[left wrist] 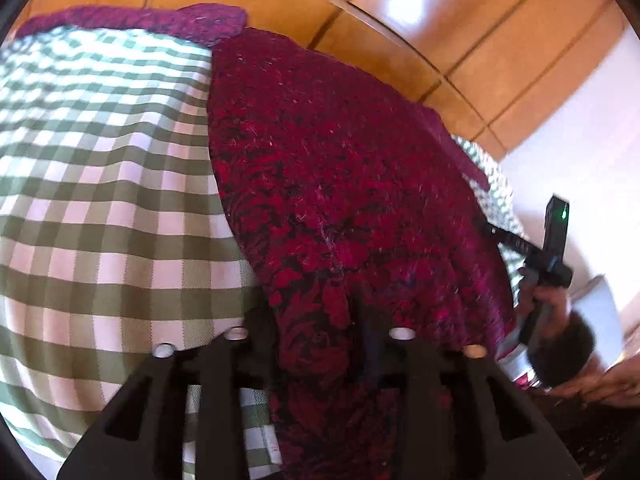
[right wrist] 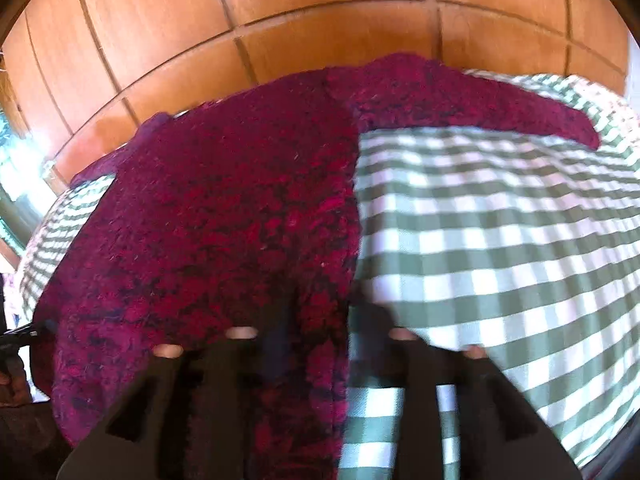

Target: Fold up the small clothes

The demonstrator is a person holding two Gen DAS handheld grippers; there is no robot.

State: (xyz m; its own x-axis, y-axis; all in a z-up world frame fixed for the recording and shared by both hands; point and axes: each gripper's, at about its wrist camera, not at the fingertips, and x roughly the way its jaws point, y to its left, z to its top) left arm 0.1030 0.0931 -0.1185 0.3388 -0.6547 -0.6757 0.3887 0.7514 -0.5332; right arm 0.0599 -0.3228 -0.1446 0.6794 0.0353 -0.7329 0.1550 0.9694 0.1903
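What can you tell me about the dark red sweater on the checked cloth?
The sweater is a fuzzy knit, dark red flecked with black. It lies flat and spread out on the green and white checked cloth, with one sleeve stretched sideways. Its near hem runs under both grippers, left and right, each over a lower corner. Whether they pinch it I cannot tell.

Checked cloth (right wrist: 500, 240) lies bare beside the sweater (right wrist: 220, 220); wooden wall (right wrist: 320, 12) behind.
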